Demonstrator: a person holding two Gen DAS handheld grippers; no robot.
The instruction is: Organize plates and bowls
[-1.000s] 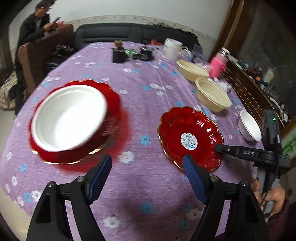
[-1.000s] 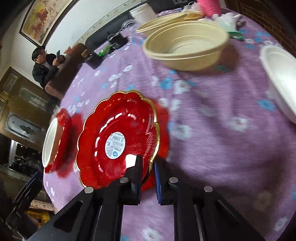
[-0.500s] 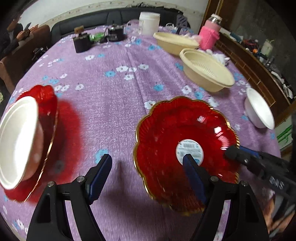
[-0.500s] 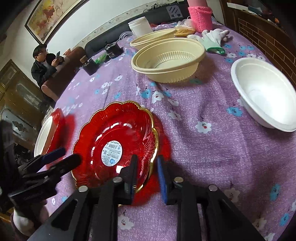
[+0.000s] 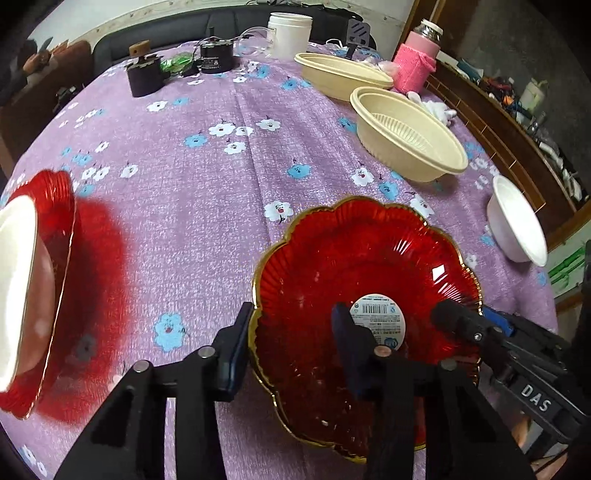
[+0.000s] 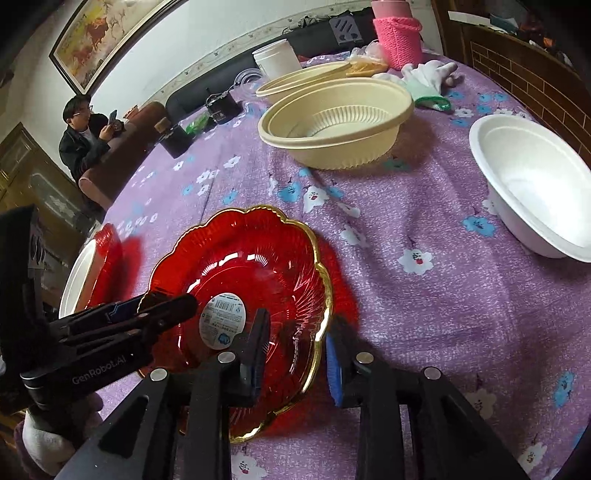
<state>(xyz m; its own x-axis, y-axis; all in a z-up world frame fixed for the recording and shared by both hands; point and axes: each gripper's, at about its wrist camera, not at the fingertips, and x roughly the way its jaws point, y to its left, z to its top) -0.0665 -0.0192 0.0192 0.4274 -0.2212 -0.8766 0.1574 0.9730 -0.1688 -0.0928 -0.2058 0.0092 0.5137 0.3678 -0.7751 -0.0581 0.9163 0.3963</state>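
A red scalloped plate with a gold rim and a white label lies on the purple flowered cloth. My left gripper straddles its left rim, one finger outside and one over the plate's inside. Its jaws are closing and a gap still shows. My right gripper stands open astride the opposite rim, pads clear of it. A second red plate holding a white bowl sits at the left. Another white bowl and two cream bowls stand beyond.
At the table's far side stand a pink knitted cup, a white jar and dark small items. A white glove lies by the cream bowls. A person sits on the sofa behind.
My left gripper swung right from the plate with the bowl to the labelled plate and narrowed its jaws round the rim. My right gripper's jaws parted off that plate's rim.
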